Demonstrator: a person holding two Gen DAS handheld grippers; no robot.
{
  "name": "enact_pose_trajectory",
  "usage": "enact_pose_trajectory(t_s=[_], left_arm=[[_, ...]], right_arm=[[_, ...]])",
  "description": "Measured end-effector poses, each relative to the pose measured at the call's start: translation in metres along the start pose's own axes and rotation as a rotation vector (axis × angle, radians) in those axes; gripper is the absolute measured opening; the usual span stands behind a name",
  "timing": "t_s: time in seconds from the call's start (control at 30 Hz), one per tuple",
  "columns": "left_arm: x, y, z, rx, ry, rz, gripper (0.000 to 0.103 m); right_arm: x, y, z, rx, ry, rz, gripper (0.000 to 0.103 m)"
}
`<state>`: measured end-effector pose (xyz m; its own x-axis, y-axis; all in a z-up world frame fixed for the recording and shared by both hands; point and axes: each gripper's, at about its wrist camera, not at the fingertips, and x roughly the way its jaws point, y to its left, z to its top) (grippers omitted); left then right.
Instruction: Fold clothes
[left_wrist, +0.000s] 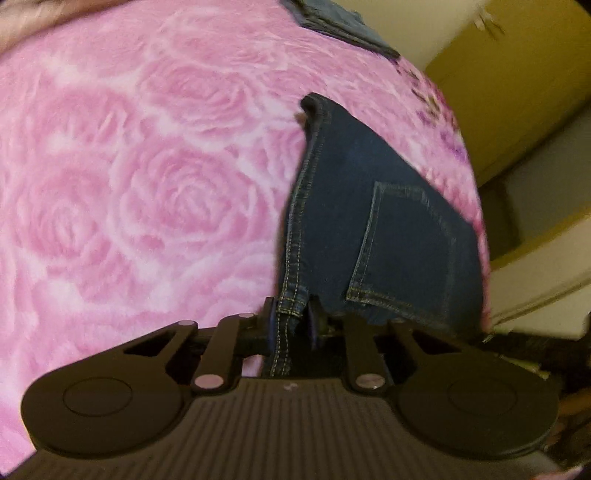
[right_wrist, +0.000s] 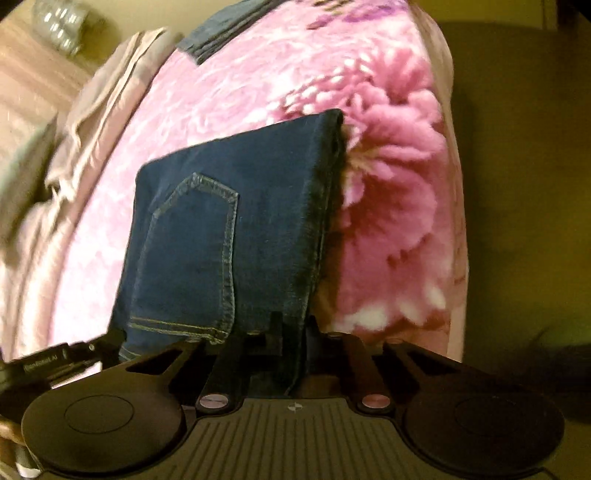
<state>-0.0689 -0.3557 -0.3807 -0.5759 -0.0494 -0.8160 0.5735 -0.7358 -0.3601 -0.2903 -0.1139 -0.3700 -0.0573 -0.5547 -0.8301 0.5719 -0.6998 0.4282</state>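
While the left wrist camera looks down along its fingers, the left gripper (left_wrist: 291, 317) is clamped on the near seam edge of the dark jeans (left_wrist: 373, 229), the stitched hem running straight between the two pads. The jeans lie folded on the pink rose blanket (left_wrist: 129, 184), near the bed's right edge, with the back pocket (left_wrist: 402, 243) facing up. Another piece of denim (left_wrist: 343, 26) sits well apart at the far side.

From the right wrist view, the right gripper (right_wrist: 293, 328) is likewise pinched shut on the near end of the same jeans (right_wrist: 258, 206), at the side-seam edge, with the pocket (right_wrist: 199, 254) just to its left. Pale cloth (right_wrist: 92, 122) is bunched along the blanket's far left side, clear of the work.

Both near corners look secured, so I judge the next fold is about to start. Done well, both hands should rise together and level, keep the edge taut between them, carry it straight over to the far fold, and lay it square before letting go.
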Motion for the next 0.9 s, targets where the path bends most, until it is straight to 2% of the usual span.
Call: enact_pose_trajectory(t_s=[0.1, 0.13, 0.2, 0.3, 0.33, 0.37, 0.43, 0.47, 0.53, 0.63, 0.67, 0.77, 0.9], left_arm=[[-0.01, -0.027, 0.007, 0.15, 0.008, 0.097, 0.017], [-0.018, -0.032, 0.011, 0.166, 0.001, 0.13, 0.016], [-0.034, -0.042, 0.02, 0.198, -0.016, 0.195, 0.01], [-0.046, -0.05, 0.032, 0.157, -0.058, 0.087, 0.009], [-0.042, -0.055, 0.034, 0.153, -0.043, 0.012, 0.008], [-0.033, -0.064, 0.033, 0.193, -0.025, -0.018, 0.005], [-0.015, -0.08, 0.029, 0.277, 0.012, -0.074, 0.001], [-0.006, -0.085, 0.025, 0.318, 0.037, -0.07, 0.0], [0.012, -0.086, 0.01, 0.391, 0.078, -0.015, 0.001], [0.011, -0.079, -0.002, 0.421, 0.058, -0.003, 0.002], [0.011, -0.077, -0.006, 0.431, 0.05, 0.001, 0.003], [0.007, -0.081, -0.01, 0.484, 0.052, 0.031, 0.003], [-0.007, -0.089, 0.002, 0.531, 0.079, 0.098, 0.002]], right_arm=[[-0.012, 0.005, 0.005, -0.044, 0.007, -0.071, 0.047], [-0.02, 0.005, 0.008, -0.048, -0.005, -0.093, 0.048], [-0.036, 0.008, 0.014, -0.069, -0.038, -0.119, 0.048], [-0.041, 0.031, 0.017, -0.175, -0.082, -0.031, 0.047], [-0.041, 0.039, 0.018, -0.211, -0.096, 0.001, 0.046], [-0.036, 0.048, 0.02, -0.253, -0.095, 0.027, 0.044], [-0.02, 0.063, 0.018, -0.362, -0.068, 0.072, 0.031], [-0.011, 0.069, 0.013, -0.425, -0.05, 0.069, 0.03], [0.01, 0.073, -0.003, -0.582, 0.027, 0.023, 0.027], [0.009, 0.07, -0.033, -0.845, 0.018, -0.06, 0.026], [0.007, 0.067, -0.039, -0.887, 0.01, -0.087, 0.026], [0.003, 0.049, -0.035, -0.856, 0.018, -0.076, 0.026], [-0.006, 0.052, -0.015, -0.831, 0.08, -0.044, 0.026]])
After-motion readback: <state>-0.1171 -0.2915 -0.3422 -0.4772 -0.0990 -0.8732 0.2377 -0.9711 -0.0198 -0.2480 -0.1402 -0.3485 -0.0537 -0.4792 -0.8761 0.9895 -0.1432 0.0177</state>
